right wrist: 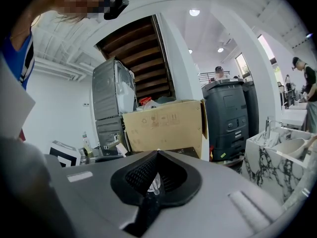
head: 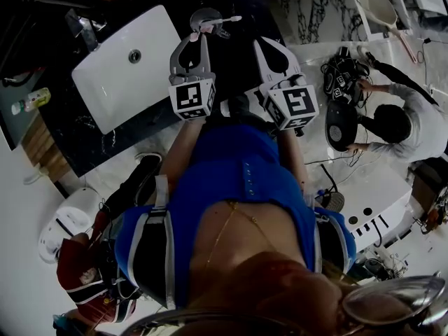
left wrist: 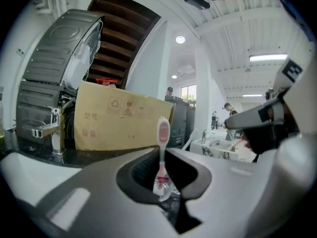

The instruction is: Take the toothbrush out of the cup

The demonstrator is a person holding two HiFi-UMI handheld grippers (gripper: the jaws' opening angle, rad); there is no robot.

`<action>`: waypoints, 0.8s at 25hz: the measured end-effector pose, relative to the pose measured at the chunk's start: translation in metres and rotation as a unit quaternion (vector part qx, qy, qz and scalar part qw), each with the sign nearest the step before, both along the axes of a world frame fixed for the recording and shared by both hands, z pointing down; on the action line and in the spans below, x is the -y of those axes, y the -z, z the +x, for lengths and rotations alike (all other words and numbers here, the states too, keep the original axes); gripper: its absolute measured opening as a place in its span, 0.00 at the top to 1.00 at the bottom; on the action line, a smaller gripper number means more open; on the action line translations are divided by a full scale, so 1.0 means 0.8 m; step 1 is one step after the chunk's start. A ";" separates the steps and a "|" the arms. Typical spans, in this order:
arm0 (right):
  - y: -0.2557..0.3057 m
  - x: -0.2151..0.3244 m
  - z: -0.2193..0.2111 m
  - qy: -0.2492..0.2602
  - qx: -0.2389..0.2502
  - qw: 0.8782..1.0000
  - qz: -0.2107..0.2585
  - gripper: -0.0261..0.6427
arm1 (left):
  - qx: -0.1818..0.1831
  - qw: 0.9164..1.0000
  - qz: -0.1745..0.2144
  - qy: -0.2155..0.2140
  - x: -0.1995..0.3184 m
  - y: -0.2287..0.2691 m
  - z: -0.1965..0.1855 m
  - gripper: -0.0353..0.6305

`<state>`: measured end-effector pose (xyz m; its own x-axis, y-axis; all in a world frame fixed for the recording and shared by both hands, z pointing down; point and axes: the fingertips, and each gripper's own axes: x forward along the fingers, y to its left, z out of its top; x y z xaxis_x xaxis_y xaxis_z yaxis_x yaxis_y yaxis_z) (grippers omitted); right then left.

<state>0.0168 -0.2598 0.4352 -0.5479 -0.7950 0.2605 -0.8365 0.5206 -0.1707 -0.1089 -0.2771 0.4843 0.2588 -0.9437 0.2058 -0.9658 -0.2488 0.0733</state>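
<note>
Head view steeply down — gripper views near level, cardboard box [left wrist: 119, 118] common

The left arm [head: 183, 144] and right arm [head: 295, 152] reach forward side by side, their grippers pointing away and only slightly downward; the left gripper [head: 198, 39] has its jaws pressed onto the handle of a pink toothbrush [left wrist: 162, 133], whose head stands clear above them. The right gripper [head: 264, 44] sits just beside it, apart, jaws together with nothing gripped
</note>
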 end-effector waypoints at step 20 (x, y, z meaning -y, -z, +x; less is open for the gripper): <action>0.019 -0.020 0.008 0.019 0.021 0.999 0.020 0.96 | 0.004 0.997 0.080 -0.002 -0.036 0.121 -0.016 0.90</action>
<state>0.0230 -0.2437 0.4201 -0.5876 -0.7826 0.2055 -0.8086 0.5590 -0.1835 -0.1213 -0.2482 0.3874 0.2612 -0.9637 0.0544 -0.9652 -0.2602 0.0246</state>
